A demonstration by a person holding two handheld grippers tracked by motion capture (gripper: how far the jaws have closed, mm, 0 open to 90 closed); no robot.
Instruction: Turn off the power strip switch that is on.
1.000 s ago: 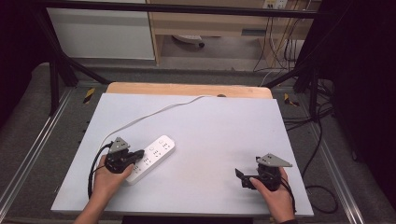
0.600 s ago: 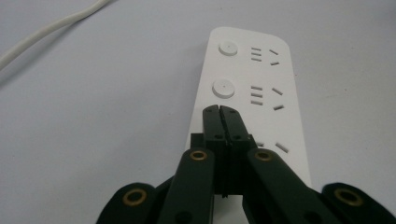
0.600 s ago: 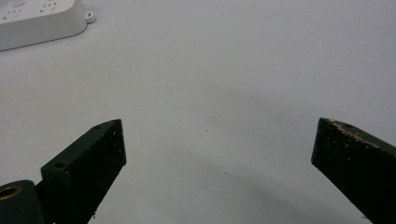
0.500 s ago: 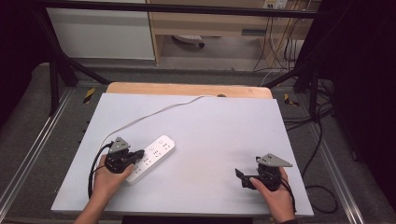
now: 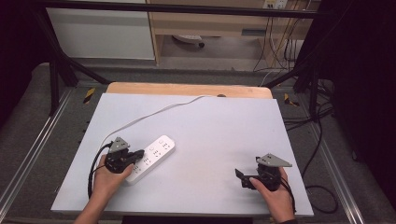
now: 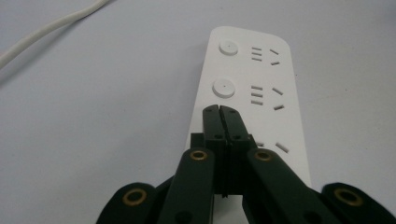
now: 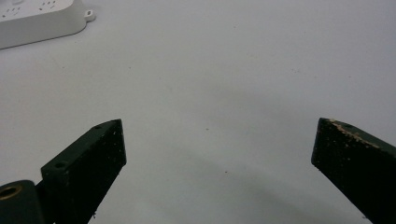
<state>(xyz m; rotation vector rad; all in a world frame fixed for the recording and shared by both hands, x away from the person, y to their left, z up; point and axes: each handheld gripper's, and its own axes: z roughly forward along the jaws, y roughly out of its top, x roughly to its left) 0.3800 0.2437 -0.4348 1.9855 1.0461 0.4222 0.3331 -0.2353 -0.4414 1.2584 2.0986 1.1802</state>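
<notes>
Resting closed left gripper (image 6: 219,110) on power strip (image 6: 261,88), right gripper (image 7: 217,140) spread

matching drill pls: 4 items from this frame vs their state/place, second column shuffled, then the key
Column 1:
1. left claw
2. right claw
3. power strip
4. white cable

Column 2:
A. runs toward the table's far edge
B. jaws spread wide, nothing between
C. jaws closed together, tips over the strip
D. lies flat on the table's left half

Pairs: 1-C, 2-B, 3-D, 4-A
</notes>
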